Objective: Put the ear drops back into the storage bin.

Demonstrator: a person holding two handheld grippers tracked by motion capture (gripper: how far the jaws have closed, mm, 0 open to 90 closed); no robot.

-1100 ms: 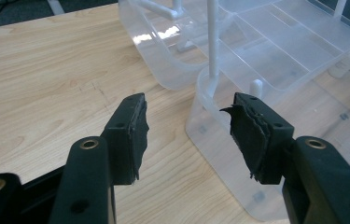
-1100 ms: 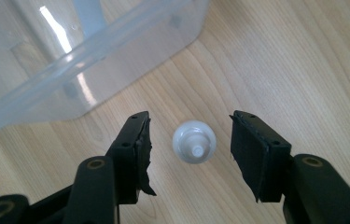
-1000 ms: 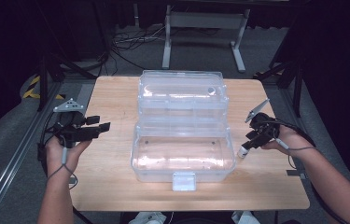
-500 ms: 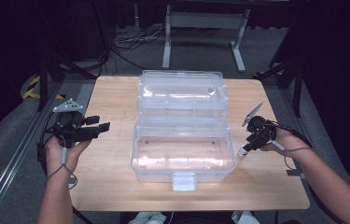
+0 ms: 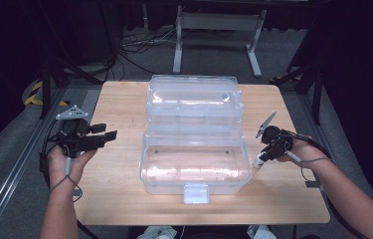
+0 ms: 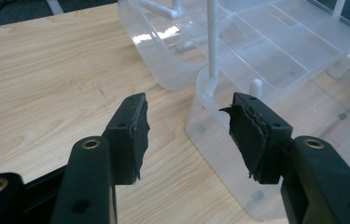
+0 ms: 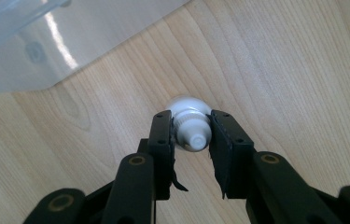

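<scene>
Dark floor and black curtains surround a light wooden table (image 5: 124,199), with cables and a grey metal stand (image 5: 214,30) on the floor beyond its far edge. At the table's middle stands an open clear plastic tiered box (image 5: 194,164), its upper tray swung toward the far side. Its empty compartments are hard to separate from above because the walls are transparent; the left gripper view shows the tray dividers and white hinge arms plainly. To its left, the left gripper (image 5: 105,135) hovers with jaws wide apart, empty. Near the box's right end, the right gripper (image 7: 191,140) clamps a small white bottle (image 7: 190,122) at its neck, standing on the table; from above the bottle (image 5: 257,161) is tiny and half covered.
</scene>
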